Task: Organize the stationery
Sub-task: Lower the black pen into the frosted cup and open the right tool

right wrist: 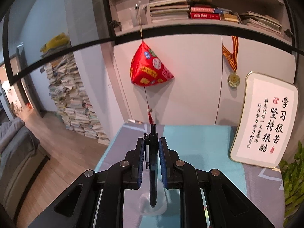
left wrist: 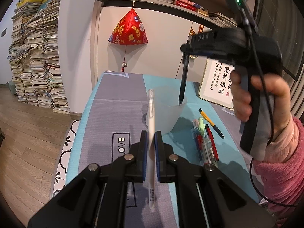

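Observation:
My left gripper (left wrist: 151,138) is shut on a white pen (left wrist: 151,125), held upright above the mat, just in front of a frosted translucent cup (left wrist: 167,110). My right gripper (right wrist: 151,146) is shut on a black pen (right wrist: 153,163), held vertical with its tip just inside the cup's mouth (right wrist: 153,203). In the left wrist view the right gripper (left wrist: 187,52) hangs above the cup with the black pen (left wrist: 183,83) pointing down into it. Several loose pens (left wrist: 206,142) lie on the mat to the right of the cup.
A grey and teal mat (left wrist: 117,102) covers the table. A framed calligraphy board (right wrist: 266,121) leans at the back right. A red hanging ornament (right wrist: 150,68) and a medal (right wrist: 233,79) hang on the wall. A green plant (right wrist: 294,180) is at the right edge. Stacks of books (left wrist: 36,57) stand on the floor at left.

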A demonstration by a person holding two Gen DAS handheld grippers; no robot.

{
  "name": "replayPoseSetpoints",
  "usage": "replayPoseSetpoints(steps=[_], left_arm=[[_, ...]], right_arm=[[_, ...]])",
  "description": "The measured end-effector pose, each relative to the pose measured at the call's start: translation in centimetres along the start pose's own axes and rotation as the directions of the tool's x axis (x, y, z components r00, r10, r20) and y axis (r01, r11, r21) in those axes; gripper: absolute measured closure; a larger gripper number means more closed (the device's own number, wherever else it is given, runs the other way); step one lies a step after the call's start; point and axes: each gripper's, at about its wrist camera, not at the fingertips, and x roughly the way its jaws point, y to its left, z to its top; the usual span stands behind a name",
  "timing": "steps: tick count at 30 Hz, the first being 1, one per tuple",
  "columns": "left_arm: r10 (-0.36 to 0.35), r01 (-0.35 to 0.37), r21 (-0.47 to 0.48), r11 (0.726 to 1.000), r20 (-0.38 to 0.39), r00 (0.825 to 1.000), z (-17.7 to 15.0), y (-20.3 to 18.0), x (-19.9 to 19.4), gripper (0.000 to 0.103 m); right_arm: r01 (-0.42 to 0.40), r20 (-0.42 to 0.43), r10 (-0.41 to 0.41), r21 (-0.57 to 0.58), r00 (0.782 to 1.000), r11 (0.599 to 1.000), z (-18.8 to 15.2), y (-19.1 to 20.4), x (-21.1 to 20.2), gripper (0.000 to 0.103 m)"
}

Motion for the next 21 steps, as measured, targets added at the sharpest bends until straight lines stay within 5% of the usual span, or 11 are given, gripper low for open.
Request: replayPoseSetpoints(steps=[21], left_arm=[[0.001, -0.001, 0.011, 1.000, -0.001, 1.000, 0.1, -0.5, -0.2, 0.098]], right_arm=[[-0.080, -0.195, 0.090, 0.057, 0.977, 0.995, -5.0, -1.9, 2.7, 0.086]])
